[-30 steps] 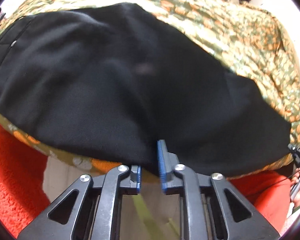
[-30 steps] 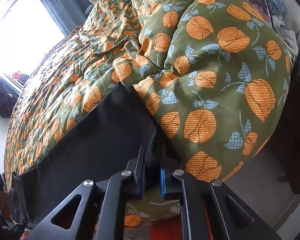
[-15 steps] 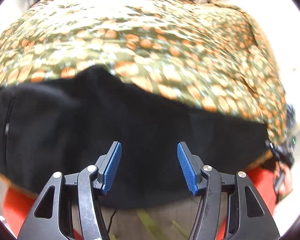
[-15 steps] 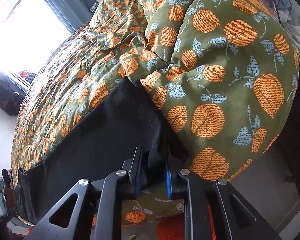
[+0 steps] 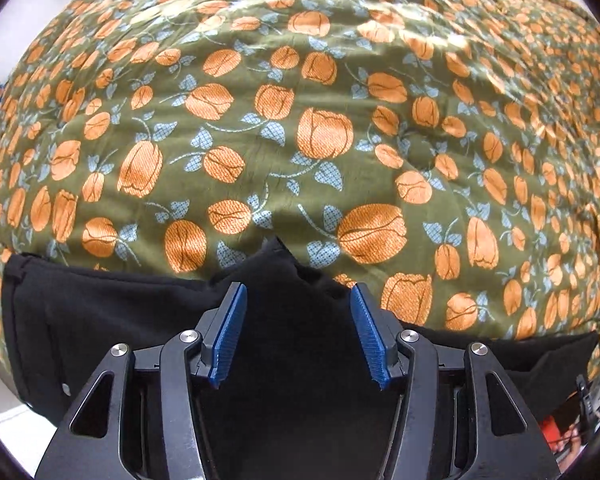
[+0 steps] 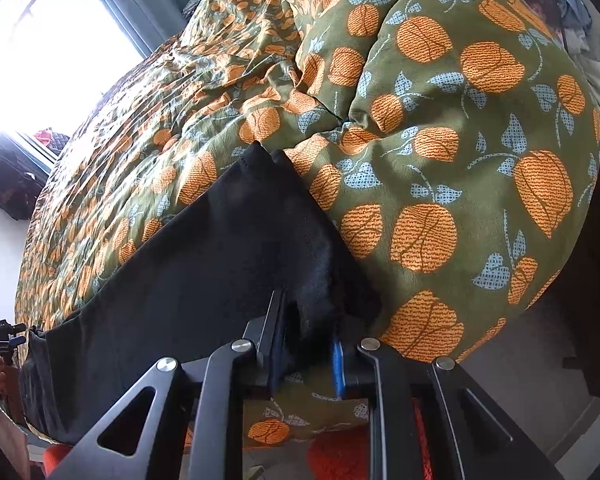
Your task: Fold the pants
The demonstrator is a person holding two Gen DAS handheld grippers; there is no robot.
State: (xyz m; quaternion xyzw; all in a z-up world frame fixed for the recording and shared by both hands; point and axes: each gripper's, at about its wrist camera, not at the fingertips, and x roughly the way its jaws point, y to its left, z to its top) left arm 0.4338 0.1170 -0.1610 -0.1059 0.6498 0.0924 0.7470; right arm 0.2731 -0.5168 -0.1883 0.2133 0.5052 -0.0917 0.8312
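Pants [image 5: 100, 320] on bedspread [image 5: 300, 120], left gripper [image 5: 300, 320] spread; right gripper [image 6: 310, 344] pinching hem, window [image 6: 40, 40] beyond

You see the pants [image 5: 100, 320] are matt black cloth, smooth. The bed cover [image 5: 300, 120] is thin printed cloth with a slight shine. Your left gripper [image 5: 298, 340] has ribbed blue pads [image 5: 230, 340] on black matt plastic with shiny metal screws.

Daylight floods from a window [image 6: 48, 44] in the upper left of the right wrist view, blown out to white glare. Both views bulge strongly, with dark vignetted corners; focus stays fairly sharp.
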